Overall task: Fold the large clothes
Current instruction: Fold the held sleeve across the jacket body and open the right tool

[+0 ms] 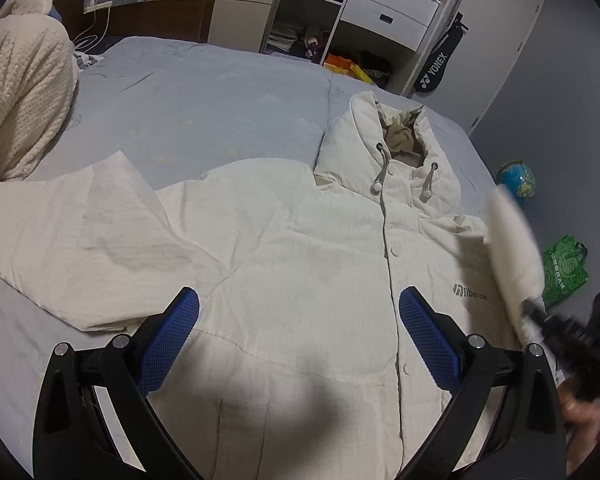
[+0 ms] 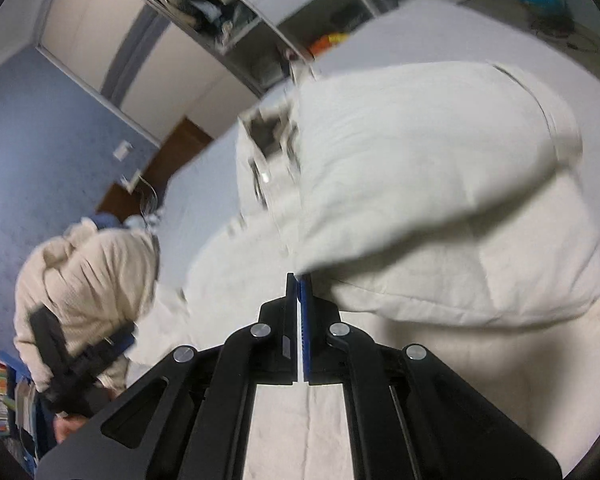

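Observation:
A cream hooded puffer jacket [image 1: 300, 248] lies front-up on the light blue bed [image 1: 220, 92], hood toward the wardrobe. One sleeve [image 1: 72, 224] lies spread out to the left. My left gripper [image 1: 299, 322] is open and empty, hovering above the jacket's lower front. My right gripper [image 2: 299, 280] is shut on the other sleeve [image 2: 420, 168] and holds it lifted over the jacket body. That raised sleeve shows blurred at the right of the left wrist view [image 1: 516, 240], with the right gripper [image 1: 536, 308] below it.
A cream knitted blanket [image 1: 20, 88] is heaped at the bed's left. An open wardrobe with white drawers [image 1: 388, 12] stands behind the bed. A racket bag [image 1: 440, 64], a globe [image 1: 518, 182] and a green bag [image 1: 566, 268] are on the floor to the right.

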A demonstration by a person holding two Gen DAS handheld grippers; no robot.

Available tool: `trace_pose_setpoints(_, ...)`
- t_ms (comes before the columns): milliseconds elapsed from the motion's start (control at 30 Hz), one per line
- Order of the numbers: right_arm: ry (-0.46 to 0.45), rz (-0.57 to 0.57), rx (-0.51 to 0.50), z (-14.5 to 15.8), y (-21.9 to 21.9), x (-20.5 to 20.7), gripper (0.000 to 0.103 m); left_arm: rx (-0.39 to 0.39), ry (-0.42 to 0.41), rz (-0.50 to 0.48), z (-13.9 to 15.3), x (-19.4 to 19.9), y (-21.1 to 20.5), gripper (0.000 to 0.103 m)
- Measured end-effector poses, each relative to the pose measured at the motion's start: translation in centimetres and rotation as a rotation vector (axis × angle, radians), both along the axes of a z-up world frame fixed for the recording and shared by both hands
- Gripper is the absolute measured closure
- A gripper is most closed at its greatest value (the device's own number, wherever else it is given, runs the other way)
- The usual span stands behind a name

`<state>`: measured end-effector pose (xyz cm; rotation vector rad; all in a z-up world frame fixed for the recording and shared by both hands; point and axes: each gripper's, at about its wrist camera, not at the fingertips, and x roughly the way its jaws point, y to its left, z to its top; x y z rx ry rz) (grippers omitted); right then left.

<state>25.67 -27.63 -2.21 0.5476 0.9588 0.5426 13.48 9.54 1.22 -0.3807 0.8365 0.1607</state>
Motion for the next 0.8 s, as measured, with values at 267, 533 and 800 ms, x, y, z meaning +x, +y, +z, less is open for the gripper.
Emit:
trace_pose_setpoints(267, 0.139, 0.034, -0.060, -4.7, 1.1, -1.7, 0.103, 0.020, 0.030, -0.027, -0.8, 0.2, -0.9, 0.007)
trace_pose_setpoints(533, 0.098, -0.154, -0.094, -2.4, -3.3, -2.2, 0.102, 0.095, 0.077, -0.088, -2.2, 0.6, -3.4, 0.007)
trace_pose_setpoints(800, 0.074, -0.299, -0.234, -1.8, -9.6, -0.8, 0.052, 0.213, 0.109, -0.224, -4.4, 0.0, -8.3, 0.007)
